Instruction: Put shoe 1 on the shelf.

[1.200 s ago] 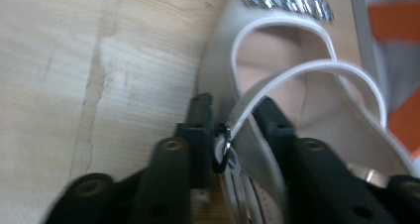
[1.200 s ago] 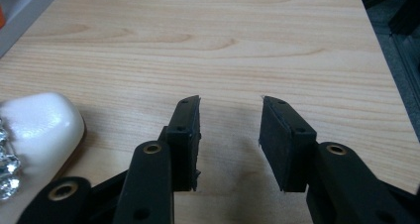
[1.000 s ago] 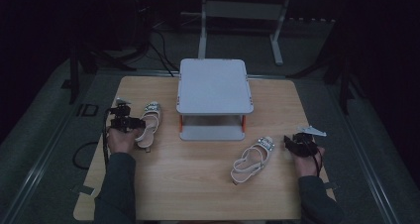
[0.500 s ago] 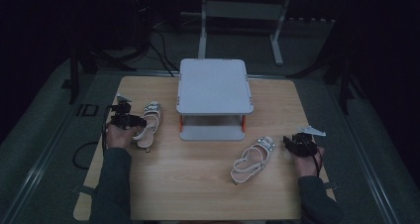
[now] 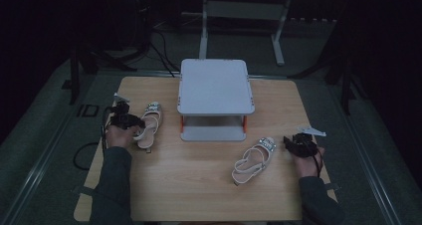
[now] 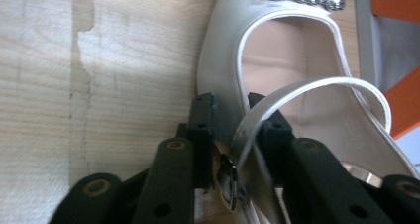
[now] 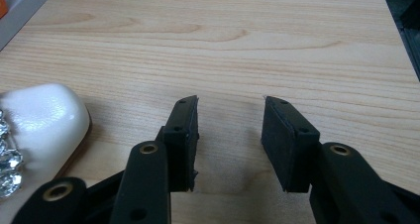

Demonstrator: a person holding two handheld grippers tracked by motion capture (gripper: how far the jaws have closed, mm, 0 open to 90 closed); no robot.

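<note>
L claw (image 6: 230,115) just closed, pinching sandal (image 5: 148,124) side wall; toe points away, slightly right. R claw (image 7: 229,135) open, empty.

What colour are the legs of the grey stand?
Orange. The stand has orange legs, seen best in the high view.

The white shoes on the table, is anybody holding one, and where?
Yes. The left tool has just closed on the side wall of the left sandal, near its buckle strap. The right tool is open beside the other sandal, holding nothing.
</note>
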